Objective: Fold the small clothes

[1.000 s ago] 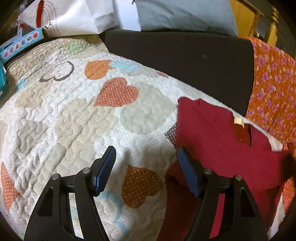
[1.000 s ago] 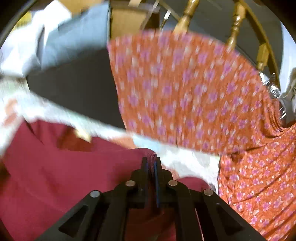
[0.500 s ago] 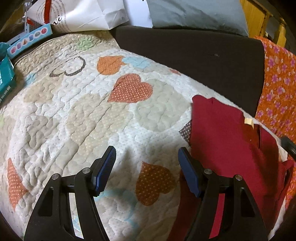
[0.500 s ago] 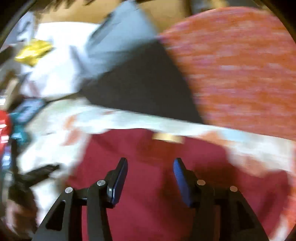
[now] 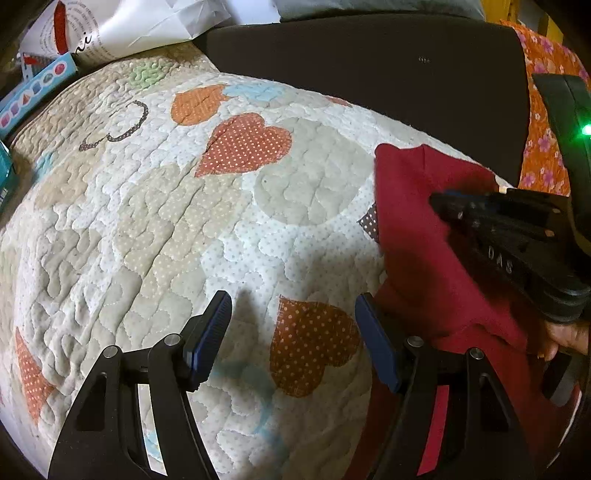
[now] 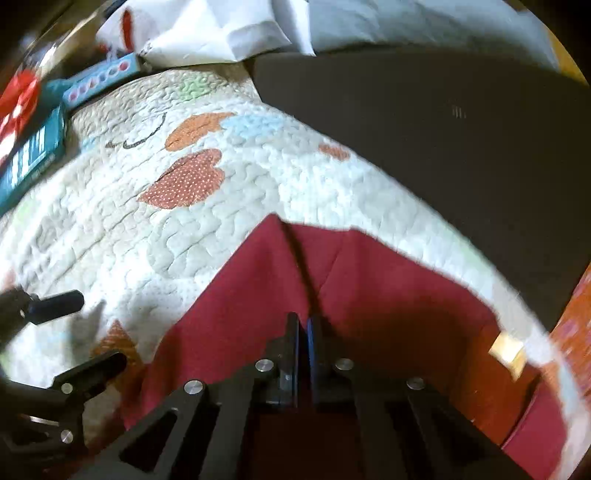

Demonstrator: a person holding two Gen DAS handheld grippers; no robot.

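Observation:
A dark red garment [image 5: 413, 240] lies on the right side of a heart-patterned quilt [image 5: 147, 221], partly folded, with a crease running up to its far corner. My right gripper [image 6: 303, 321] is shut on the red garment [image 6: 240, 314] at the near end of that crease. In the left wrist view the right gripper [image 5: 439, 201] reaches in from the right, with a hand [image 5: 569, 336] behind it. My left gripper [image 5: 291, 306] stands open over bare quilt just left of the garment, holding nothing. A pale label [image 6: 506, 349] shows at the neckline.
A dark cushion [image 5: 369, 66] borders the quilt's far edge. Orange floral cloth [image 5: 543, 147] hangs at the far right. A white paper bag [image 5: 147, 22] and coloured boxes [image 5: 37, 88] crowd the far left corner. The left gripper [image 6: 101, 326] shows at the right wrist view's left edge.
The right gripper let go of the garment's edge, swung left and down across it, and shut again on the cloth. It now shows in the left wrist view. The left gripper tilted slightly.

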